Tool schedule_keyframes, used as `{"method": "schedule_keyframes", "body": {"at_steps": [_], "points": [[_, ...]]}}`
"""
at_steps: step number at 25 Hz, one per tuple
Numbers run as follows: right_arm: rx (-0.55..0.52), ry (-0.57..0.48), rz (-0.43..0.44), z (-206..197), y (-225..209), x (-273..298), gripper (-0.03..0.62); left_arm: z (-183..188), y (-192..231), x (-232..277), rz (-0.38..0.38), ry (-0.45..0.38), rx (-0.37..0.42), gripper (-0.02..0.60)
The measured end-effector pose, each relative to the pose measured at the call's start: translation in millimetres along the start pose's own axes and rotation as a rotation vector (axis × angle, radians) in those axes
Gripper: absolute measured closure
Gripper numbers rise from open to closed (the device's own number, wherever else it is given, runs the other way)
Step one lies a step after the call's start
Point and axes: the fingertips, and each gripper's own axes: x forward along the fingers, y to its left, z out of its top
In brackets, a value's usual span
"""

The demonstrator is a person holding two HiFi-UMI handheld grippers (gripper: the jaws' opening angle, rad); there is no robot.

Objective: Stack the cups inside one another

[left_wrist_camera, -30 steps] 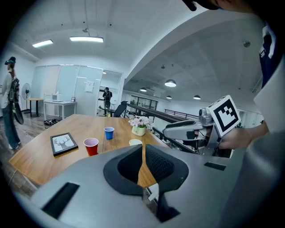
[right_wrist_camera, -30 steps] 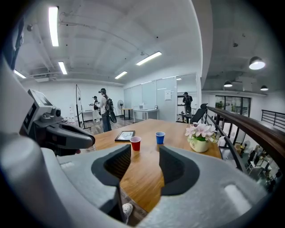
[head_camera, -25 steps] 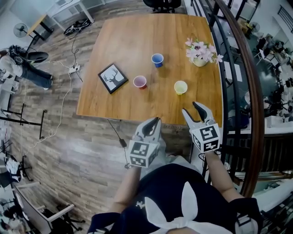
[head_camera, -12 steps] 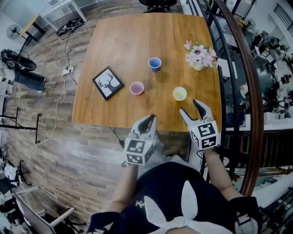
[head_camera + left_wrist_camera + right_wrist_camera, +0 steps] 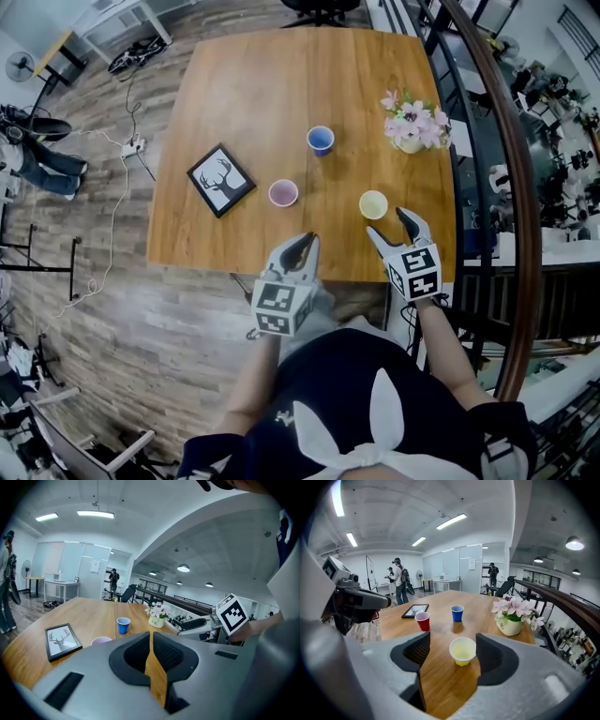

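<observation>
The yellow cup (image 5: 462,650) stands on the bench (image 5: 244,103) just ahead of the right gripper (image 5: 386,223), whose jaws are opening wide without touching it. The red cup (image 5: 283,193) and blue cup (image 5: 321,140) stand apart beyond. The left gripper (image 5: 302,242) has jaws that look closed on nothing, and its body half hides the red cup.

Open worktop (image 5: 244,94) is left between red cup (image 5: 283,193), blue cup (image 5: 321,140) and yellow cup (image 5: 373,203), all well apart. The right side is blocked by the flower pot (image 5: 410,141), the left by the picture frame (image 5: 221,179).
</observation>
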Motion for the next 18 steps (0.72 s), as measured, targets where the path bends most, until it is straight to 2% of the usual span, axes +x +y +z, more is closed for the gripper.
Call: {"method": "schedule_keyframes", "body": {"at_steps": [6, 9, 18], "points": [[-0.019, 0.093, -0.019, -13, -5, 29, 0.290, 7, 28, 10, -0.008, 0.010, 0.007, 0.545], [-0.027, 0.150, -0.039, -22, -12, 44, 0.256, 11, 41, 18, -0.018, 0.016, 0.018, 0.545], [0.037, 0.251, -0.073, -43, -19, 75, 0.233, 25, 80, 28, -0.044, 0.017, 0.046, 0.552]]}}
